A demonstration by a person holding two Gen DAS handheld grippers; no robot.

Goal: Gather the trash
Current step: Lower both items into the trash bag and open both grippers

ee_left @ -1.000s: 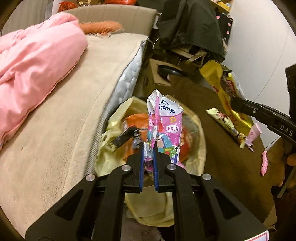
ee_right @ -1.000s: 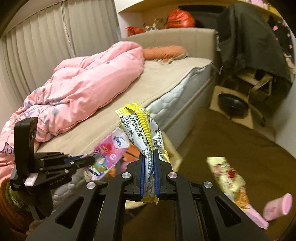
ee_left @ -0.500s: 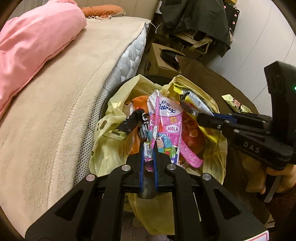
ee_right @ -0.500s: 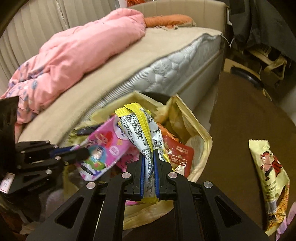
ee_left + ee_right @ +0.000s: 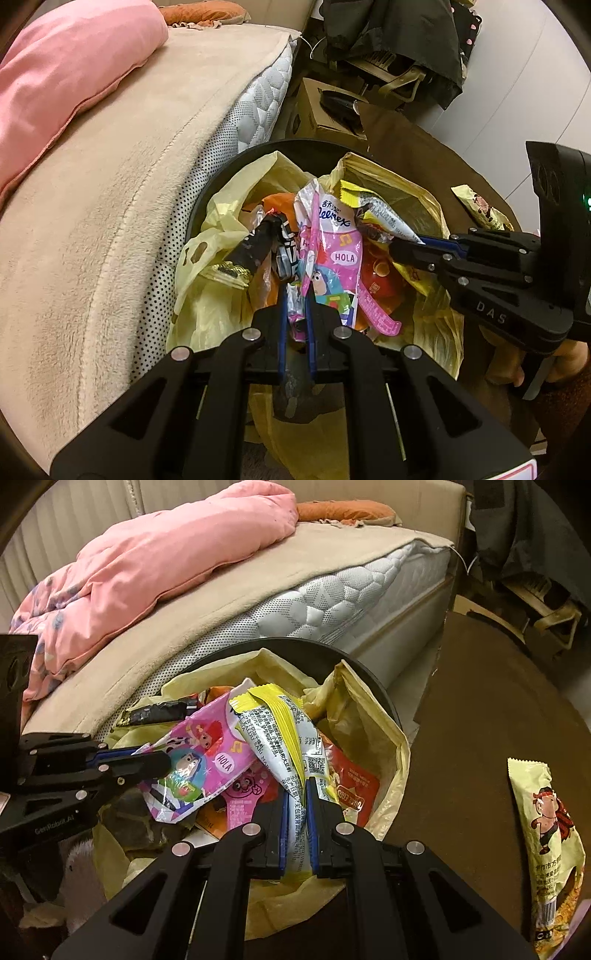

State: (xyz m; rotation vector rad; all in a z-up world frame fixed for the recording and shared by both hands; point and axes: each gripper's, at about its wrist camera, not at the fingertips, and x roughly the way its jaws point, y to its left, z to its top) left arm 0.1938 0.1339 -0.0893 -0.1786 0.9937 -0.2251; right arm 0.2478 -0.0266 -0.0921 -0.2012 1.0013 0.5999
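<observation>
Left tongs (image 5: 295,295) clamp pink tissue pack (image 5: 334,258); right tongs (image 5: 297,797) clamp yellow wrapper (image 5: 280,731); both over lined bin (image 5: 369,675).

"HOLA" (speech bubble) on pink tissue pack (image 5: 334,266)

We see a bed (image 5: 332,602) along the left, its quilted white mattress (image 5: 258,99) under a beige blanket (image 5: 110,206). On it lie a crumpled pink duvet (image 5: 166,557) and an orange pillow (image 5: 343,511) against the padded headboard (image 5: 406,494). Pale curtains (image 5: 74,528) hang behind the bed. The floor (image 5: 480,701) is brown. Beyond the bed's foot stands a cardboard box (image 5: 325,114), with dark clothes (image 5: 399,33) heaped over a chair. A white wall (image 5: 517,81) closes the right side under warm, dim light.
</observation>
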